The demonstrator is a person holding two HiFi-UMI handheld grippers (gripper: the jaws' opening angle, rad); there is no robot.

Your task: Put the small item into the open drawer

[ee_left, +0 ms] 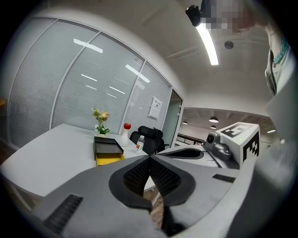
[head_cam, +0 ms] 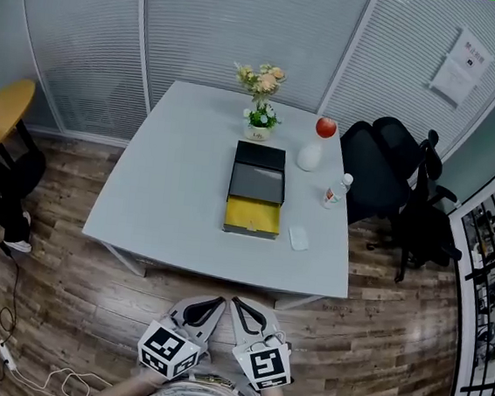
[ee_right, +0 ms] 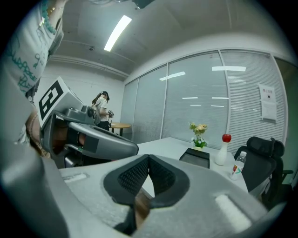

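A black box (head_cam: 258,174) sits mid-table with its yellow drawer (head_cam: 252,216) pulled open toward me. The small white item (head_cam: 299,238) lies on the grey table (head_cam: 169,193) just right of the drawer. Both grippers hang side by side below the table's near edge, over the wood floor, well short of the item. My left gripper (head_cam: 216,303) is shut with nothing between its pads (ee_left: 139,174). My right gripper (head_cam: 238,305) is also shut and empty, its pads (ee_right: 135,174) touching. The box (ee_left: 107,146) and drawer (ee_left: 110,160) show in the left gripper view, and the box (ee_right: 198,157) in the right gripper view.
A flower pot (head_cam: 259,119), a white vase with a red top (head_cam: 314,150) and a water bottle (head_cam: 337,190) stand behind and right of the box. Black office chairs (head_cam: 390,177) crowd the table's right side. A round yellow table (head_cam: 6,110) is at far left.
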